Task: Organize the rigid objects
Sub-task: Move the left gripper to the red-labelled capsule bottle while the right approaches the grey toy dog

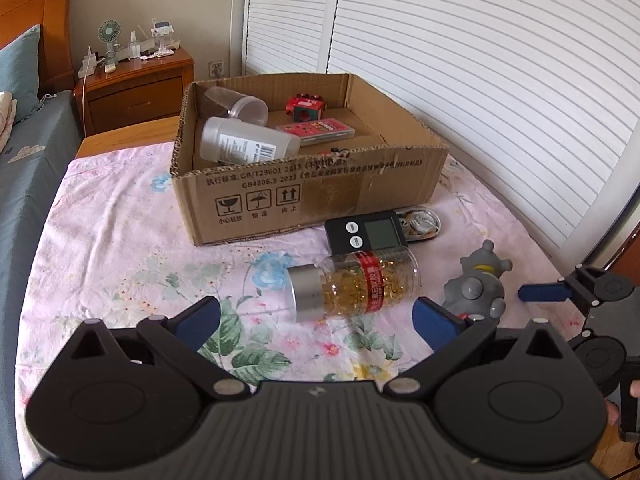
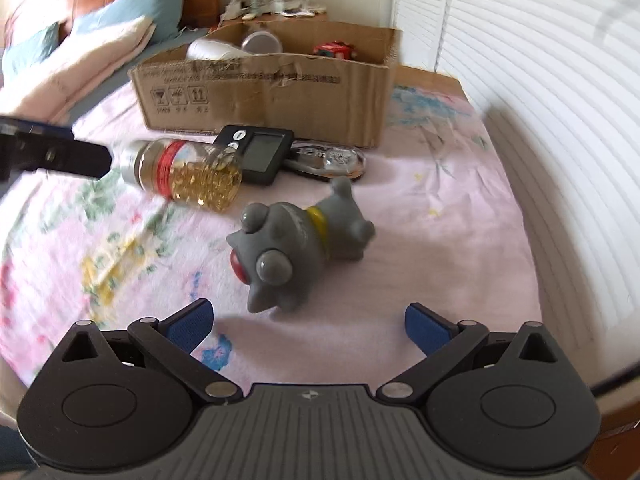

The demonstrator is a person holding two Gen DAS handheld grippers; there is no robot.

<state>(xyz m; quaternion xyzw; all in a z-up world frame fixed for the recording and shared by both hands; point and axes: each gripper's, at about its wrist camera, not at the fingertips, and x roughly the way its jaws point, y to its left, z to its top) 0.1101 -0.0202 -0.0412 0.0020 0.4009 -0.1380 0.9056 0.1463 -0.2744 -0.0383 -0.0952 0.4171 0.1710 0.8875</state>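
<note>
Both grippers hang low over the floral sheet (image 1: 120,216) with their blue-padded fingers spread wide and nothing between them. The left gripper (image 1: 316,320) points at a clear capsule bottle (image 1: 354,286) lying on its side, silver cap towards the gripper, red label round its middle, full of golden softgels. The right gripper (image 2: 306,326) faces a grey rubber toy animal (image 2: 298,246) with bulging eyes and a yellow collar, lying near the bottle but not touching it.

Just behind the bottle rests a black digital timer (image 1: 366,232), and beside that, partly tucked behind it, a blister-packed item (image 1: 422,222) I cannot make out. Both sit close against the front wall of an open cardboard box (image 1: 312,196). Inside the box lie a frosted plastic bottle (image 1: 248,142) on its side, an empty clear cup (image 1: 240,106), a red toy block (image 1: 306,106) and a flat red-patterned case (image 1: 318,130).

A wooden nightstand (image 1: 138,88) with a small fan stands beyond the box, beside white louvred doors (image 1: 460,60).
</note>
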